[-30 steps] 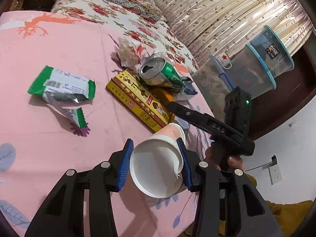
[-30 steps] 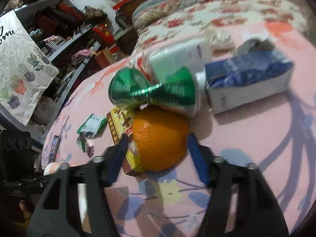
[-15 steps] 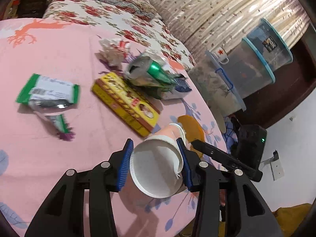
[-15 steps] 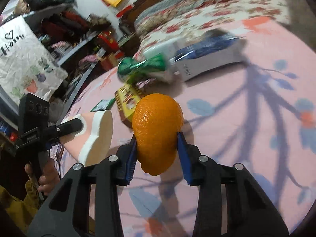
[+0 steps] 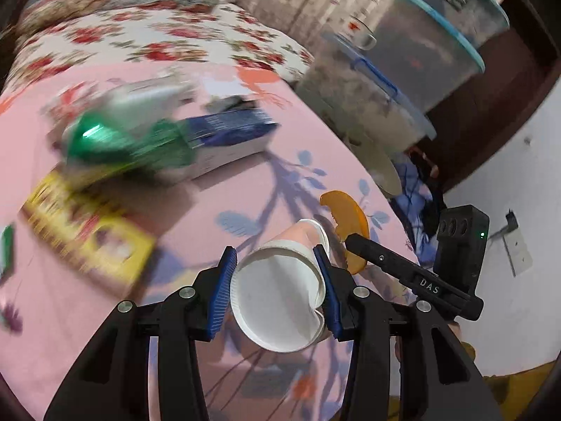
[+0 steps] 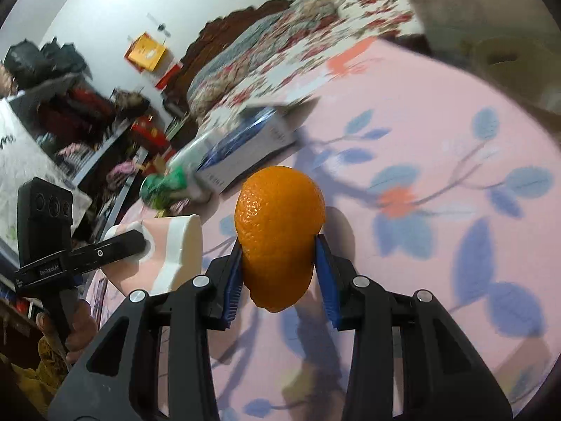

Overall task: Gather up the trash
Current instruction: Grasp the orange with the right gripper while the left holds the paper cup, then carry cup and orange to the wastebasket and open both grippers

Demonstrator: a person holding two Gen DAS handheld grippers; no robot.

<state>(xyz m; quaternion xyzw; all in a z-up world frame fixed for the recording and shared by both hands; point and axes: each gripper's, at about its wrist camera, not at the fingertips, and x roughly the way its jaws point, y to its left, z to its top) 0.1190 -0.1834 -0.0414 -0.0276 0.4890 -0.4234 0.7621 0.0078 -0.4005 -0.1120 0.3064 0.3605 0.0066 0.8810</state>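
My left gripper (image 5: 275, 293) is shut on a crumpled white and pink paper cup (image 5: 277, 301), held above the pink floral tablecloth (image 5: 105, 315). The cup also shows at left in the right wrist view (image 6: 168, 249). My right gripper (image 6: 278, 282) is shut on an orange peel (image 6: 278, 235), lifted above the cloth; it shows beside the cup in the left wrist view (image 5: 347, 224). On the table lie a crushed green can (image 5: 105, 140), a blue and white carton (image 5: 228, 137) and a yellow box (image 5: 87, 235), all blurred.
Stacked clear storage tubs with blue lids (image 5: 403, 70) stand past the table's far right edge. A floral bed (image 5: 140, 35) lies beyond the table. Cluttered shelves (image 6: 87, 112) show at left in the right wrist view.
My right gripper closed on the orange peel and lifted it off the table toward the near edge. My left gripper, still holding the cup, swung right; the view is motion-blurred.
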